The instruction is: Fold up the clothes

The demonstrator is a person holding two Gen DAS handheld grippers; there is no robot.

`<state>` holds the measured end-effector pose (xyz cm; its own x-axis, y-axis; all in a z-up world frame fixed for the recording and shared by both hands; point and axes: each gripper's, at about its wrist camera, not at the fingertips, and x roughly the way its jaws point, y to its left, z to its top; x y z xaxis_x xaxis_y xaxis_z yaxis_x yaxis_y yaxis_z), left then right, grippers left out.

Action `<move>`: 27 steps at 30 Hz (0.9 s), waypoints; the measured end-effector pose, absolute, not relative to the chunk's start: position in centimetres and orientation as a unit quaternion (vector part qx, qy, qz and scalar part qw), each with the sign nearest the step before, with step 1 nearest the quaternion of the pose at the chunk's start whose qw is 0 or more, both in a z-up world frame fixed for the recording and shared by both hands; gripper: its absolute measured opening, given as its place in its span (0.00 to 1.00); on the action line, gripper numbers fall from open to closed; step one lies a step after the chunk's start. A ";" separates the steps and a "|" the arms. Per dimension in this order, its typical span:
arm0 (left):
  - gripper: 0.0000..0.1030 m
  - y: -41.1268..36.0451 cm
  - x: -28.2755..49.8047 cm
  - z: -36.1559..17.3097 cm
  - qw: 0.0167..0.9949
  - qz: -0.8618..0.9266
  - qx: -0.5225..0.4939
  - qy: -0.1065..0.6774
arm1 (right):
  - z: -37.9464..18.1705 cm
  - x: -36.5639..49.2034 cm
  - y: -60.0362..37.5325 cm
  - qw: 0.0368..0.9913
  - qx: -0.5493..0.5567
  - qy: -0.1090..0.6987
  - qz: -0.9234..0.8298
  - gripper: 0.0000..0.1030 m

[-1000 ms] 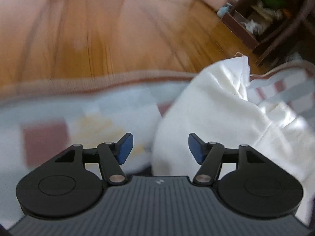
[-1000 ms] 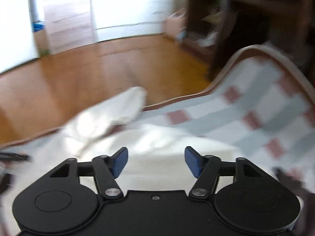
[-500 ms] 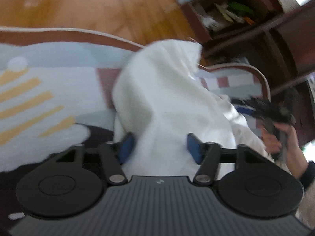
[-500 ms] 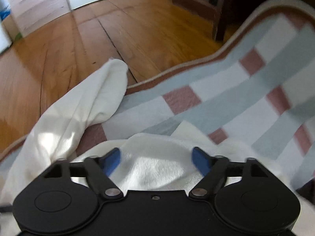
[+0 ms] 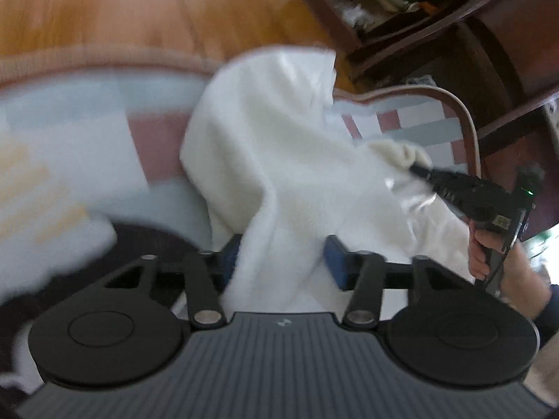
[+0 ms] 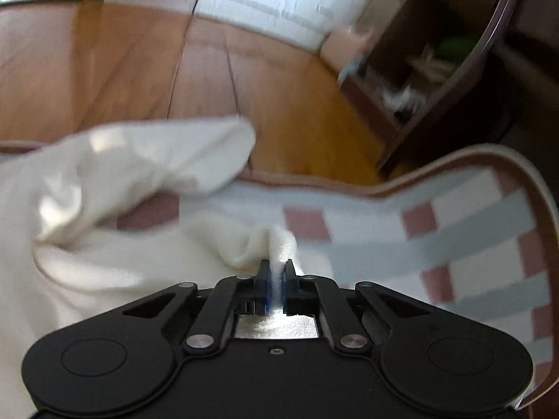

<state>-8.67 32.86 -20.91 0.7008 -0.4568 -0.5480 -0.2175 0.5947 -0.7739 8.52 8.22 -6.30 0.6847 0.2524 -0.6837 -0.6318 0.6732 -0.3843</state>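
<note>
On the checked rug (image 6: 464,230), the right gripper (image 6: 276,281) pinches a fuzzy ridge of the white garment (image 5: 279,160). Left gripper (image 5: 281,255) fingers are opening, a soft fold between them.

White fleecy garment (image 5: 279,160), rumpled on the checked rug (image 6: 454,230), one fold pinched up, sleeve end on the rug's edge.

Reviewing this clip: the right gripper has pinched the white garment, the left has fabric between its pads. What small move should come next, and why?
Probably close the left gripper on the fold of the white garment that lies between its pads. Its jaws are opening and do not clamp the cloth, while the right gripper is already shut on a bunched edge. With both ends held, the garment could be lifted off the checked rug and folded.
</note>
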 end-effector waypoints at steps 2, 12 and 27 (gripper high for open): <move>0.43 32.8 -8.7 -21.4 0.802 -0.076 -0.454 0.380 | -5.6 8.7 8.0 0.867 -0.297 0.306 0.259 0.05; 0.08 29.8 -11.7 -12.1 0.933 0.063 -0.229 0.271 | -5.4 6.8 6.2 0.893 -0.243 0.280 0.257 0.05; 0.07 31.0 -19.3 1.1 0.968 0.213 -0.132 0.032 | 8.9 6.5 13.3 0.934 -0.204 0.115 0.271 0.05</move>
